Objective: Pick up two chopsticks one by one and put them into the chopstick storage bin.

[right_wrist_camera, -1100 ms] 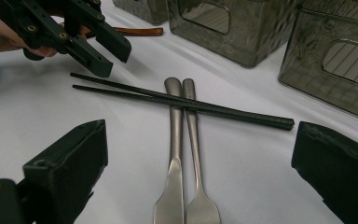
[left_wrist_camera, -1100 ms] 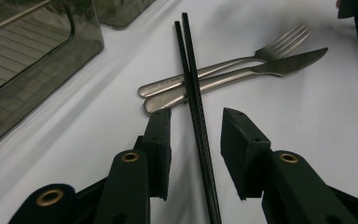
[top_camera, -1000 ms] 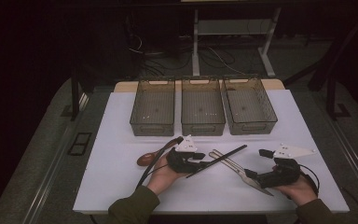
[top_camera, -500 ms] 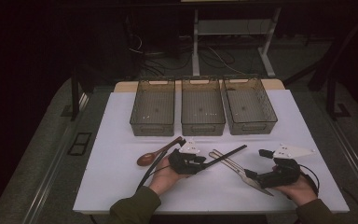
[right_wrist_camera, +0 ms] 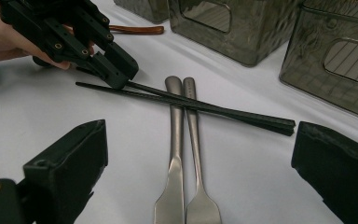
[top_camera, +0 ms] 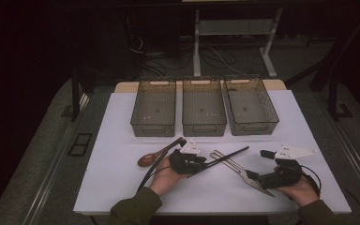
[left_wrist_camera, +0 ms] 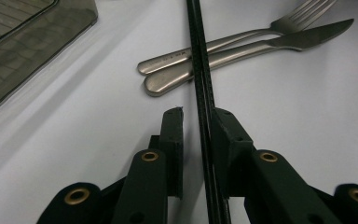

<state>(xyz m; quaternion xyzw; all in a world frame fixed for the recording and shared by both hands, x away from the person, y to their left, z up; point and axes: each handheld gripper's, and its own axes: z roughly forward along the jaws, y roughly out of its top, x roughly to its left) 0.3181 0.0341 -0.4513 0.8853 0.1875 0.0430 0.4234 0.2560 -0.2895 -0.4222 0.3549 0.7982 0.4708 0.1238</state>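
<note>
near the front middle of the white table [top_camera: 122, 140], the left gripper [left_wrist_camera: 196, 122] straddles a pair of black chopsticks [left_wrist_camera: 199, 70]. its jaws have just been closing and the sticks run between them, against the right pad, with a sliver of daylight at the left pad; so the grip looks nearly made but not yet firm. the chopsticks lie across the handles of a steel fork [left_wrist_camera: 223, 44] and a table knife [left_wrist_camera: 261, 51], which rest side by side, touching. in the right gripper view the left gripper [right_wrist_camera: 114, 70] sits low at one end of the chopsticks [right_wrist_camera: 205, 106]. the right gripper [right_wrist_camera: 196, 154] hangs slack and wide apart over the fork and knife, grasping nothing.

to do this well, i'd finish the squeeze so both sticks are caught together, not one alone; they're thin and could roll or scissor apart. lift straight up so the far end doesn't drag the cutlery beneath. holding near an end, the sticks may droop, so keep the wrist level. three smoky plastic bins [top_camera: 204, 108] stand in a row well beyond, and a wooden spoon [top_camera: 152, 157] lies just left of the left hand.
</note>
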